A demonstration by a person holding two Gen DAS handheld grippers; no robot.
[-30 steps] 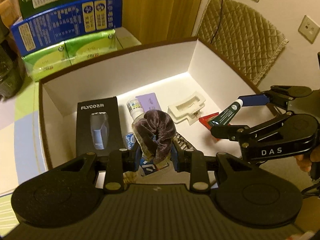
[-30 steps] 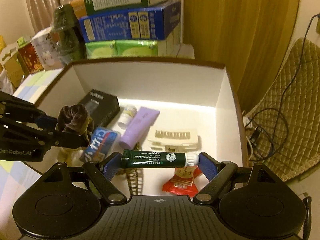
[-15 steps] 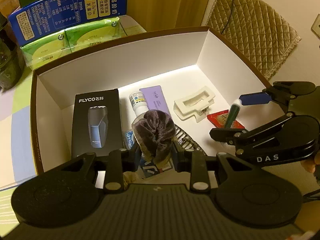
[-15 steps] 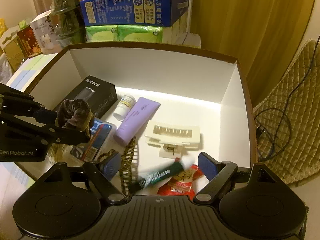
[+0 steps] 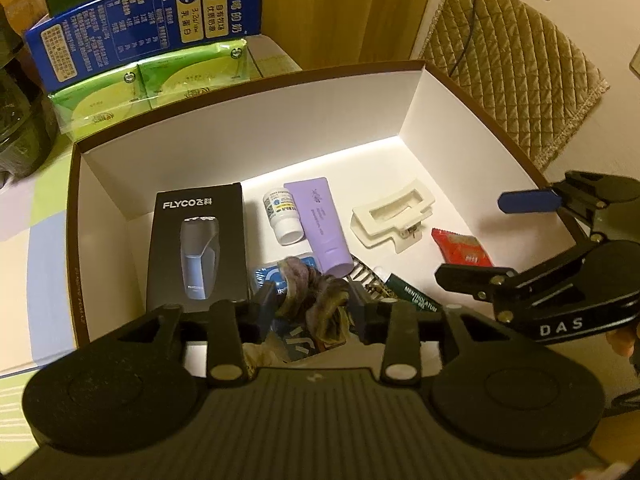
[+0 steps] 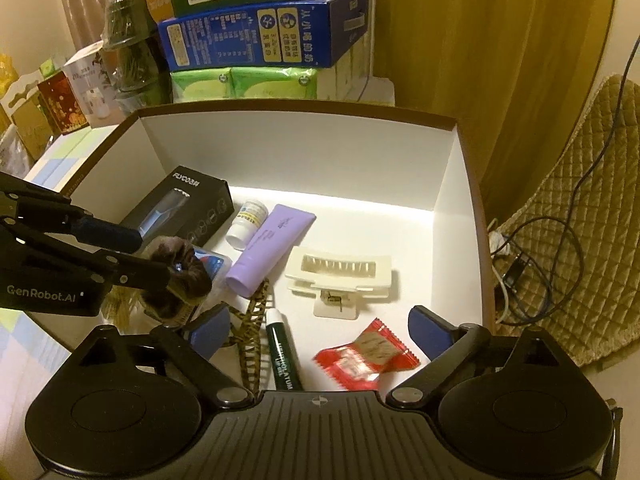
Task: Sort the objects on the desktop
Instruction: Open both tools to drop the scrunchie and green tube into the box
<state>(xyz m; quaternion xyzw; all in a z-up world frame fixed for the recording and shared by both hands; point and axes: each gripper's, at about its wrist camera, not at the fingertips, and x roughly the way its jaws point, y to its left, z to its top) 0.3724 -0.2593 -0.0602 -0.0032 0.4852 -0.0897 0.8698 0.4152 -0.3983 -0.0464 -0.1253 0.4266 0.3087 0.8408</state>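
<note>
Left gripper (image 5: 312, 304): we note jaws opening, velvet scrunchie (image 5: 316, 292) between them, over the box's (image 5: 248, 136) near-left. Right gripper (image 6: 320, 330): wide, opening, empty; Mentholatum tube (image 6: 285, 356) lies below.

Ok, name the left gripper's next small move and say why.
Probably lift the left gripper straight up out of the box: its jaws are opening, and the brown scrunchie sits loose between them, low over the items already inside.
</note>
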